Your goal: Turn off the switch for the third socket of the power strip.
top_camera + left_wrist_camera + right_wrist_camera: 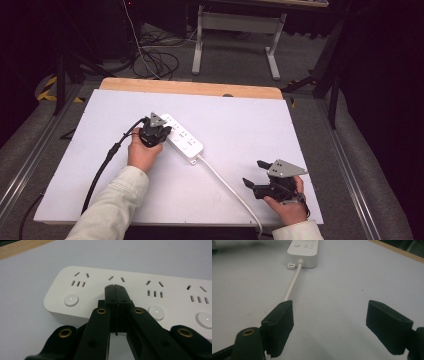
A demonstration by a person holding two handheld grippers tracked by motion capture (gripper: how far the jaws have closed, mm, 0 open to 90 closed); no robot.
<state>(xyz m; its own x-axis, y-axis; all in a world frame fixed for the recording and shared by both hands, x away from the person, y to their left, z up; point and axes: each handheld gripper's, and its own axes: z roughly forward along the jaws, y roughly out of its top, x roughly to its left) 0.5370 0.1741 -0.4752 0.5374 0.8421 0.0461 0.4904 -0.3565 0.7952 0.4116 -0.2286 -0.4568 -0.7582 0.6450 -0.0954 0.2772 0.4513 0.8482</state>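
White plastic power strip [181, 138] lying left of centre on pale table sheet [240, 130]. Left gripper [115, 286], jaws pressed together, empty, tip on strip top, likely pressing a round switch button. Right gripper [329, 325] spread wide, parked apart near white cord [292, 287].

**Dark-draped lab housed the recording bench**

The setting was a laboratory or recording studio: black curtains [385, 65] enclosed a grey carpeted floor [235, 60], loose cables [155, 62] lay coiled behind a white-topped bench [250, 130] with a bare wooden edge, a metal-legged table frame [235, 35] stood beyond, and yellow-black hazard tape [47, 87] marked the floor.
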